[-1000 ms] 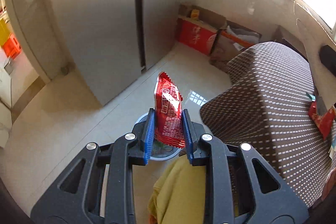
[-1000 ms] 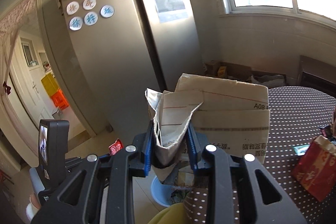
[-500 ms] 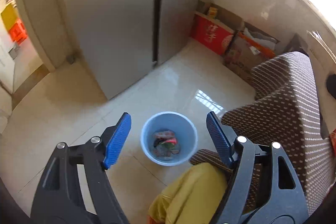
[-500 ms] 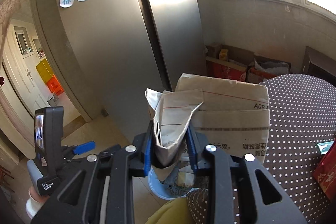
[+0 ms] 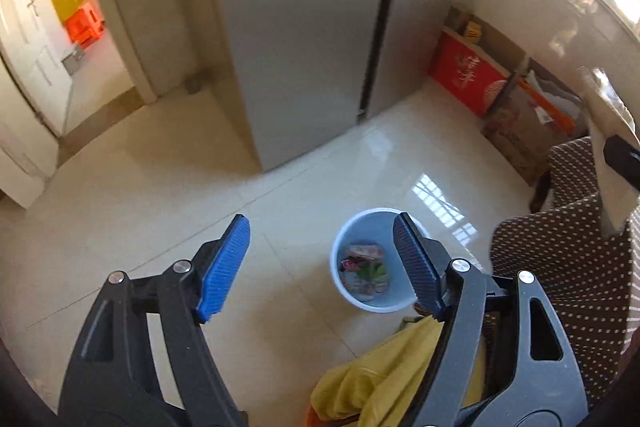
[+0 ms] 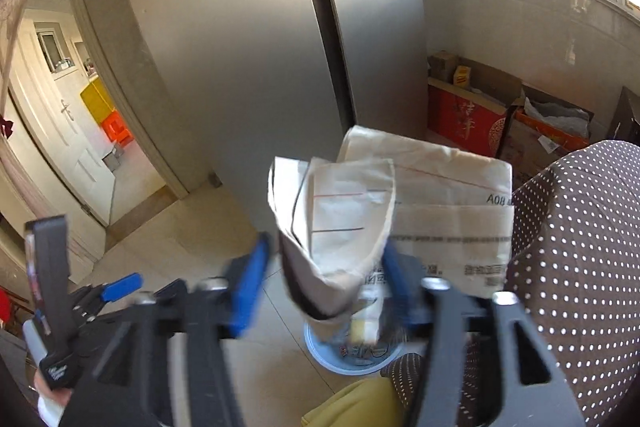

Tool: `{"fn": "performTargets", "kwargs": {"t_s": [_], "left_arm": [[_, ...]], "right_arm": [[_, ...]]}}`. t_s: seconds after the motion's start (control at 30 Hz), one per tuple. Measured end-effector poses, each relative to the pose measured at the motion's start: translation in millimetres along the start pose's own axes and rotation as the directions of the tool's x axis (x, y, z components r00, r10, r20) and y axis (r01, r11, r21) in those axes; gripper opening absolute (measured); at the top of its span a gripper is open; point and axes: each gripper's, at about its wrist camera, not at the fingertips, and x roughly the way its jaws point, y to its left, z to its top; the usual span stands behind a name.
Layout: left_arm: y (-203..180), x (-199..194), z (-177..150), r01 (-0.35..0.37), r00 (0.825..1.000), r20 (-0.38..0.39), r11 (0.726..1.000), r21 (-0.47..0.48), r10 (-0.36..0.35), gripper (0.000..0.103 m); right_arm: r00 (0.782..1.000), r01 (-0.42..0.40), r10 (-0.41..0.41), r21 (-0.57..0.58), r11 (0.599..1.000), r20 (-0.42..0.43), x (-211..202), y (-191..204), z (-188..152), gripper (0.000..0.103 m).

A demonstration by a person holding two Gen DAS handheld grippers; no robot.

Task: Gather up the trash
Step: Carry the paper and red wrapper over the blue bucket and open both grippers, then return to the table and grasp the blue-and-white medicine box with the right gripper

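My left gripper (image 5: 320,259) is open and empty above the floor, just left of a light blue bin (image 5: 360,301) that holds several wrappers (image 5: 362,267). In the right wrist view, my right gripper (image 6: 324,287) is blurred and its jaws are opening. Folded beige paper (image 6: 344,219) still stands between them, and the left pad has come off it. The bin (image 6: 320,355) lies right beneath this paper. One of the left gripper's blue fingers (image 6: 120,285) shows at the lower left.
A steel fridge (image 5: 300,27) stands behind the bin. Red and brown cartons (image 5: 468,79) line the wall under the window. A brown dotted tablecloth (image 5: 568,267) hangs at the right, with yellow fabric (image 5: 380,379) below it. A doorway (image 5: 80,39) opens at the left.
The left jaws spread and the red wrapper fell into the bin; that gripper then swung left and lower. The right gripper sank toward the bin and its jaws have parted from the paper.
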Motion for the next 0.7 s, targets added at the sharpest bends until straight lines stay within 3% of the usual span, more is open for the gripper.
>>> {"fn": "performTargets", "kwargs": {"t_s": [0.33,0.7], "left_arm": [[2.0,-16.7,-4.6,0.011,1.0,0.028,1.0,0.002,-0.011,0.073],[-35.1,-49.3,-7.3,0.065,0.994,0.081,0.996,0.068,-0.07,0.073]], "right_arm": [[1.0,0.013,-0.013,-0.039,0.999,0.002,-9.4,9.9,-8.3,0.067],[0.999,0.029,-0.028,-0.03,0.999,0.017,-44.5,1.8,-31.3,0.073]]}}
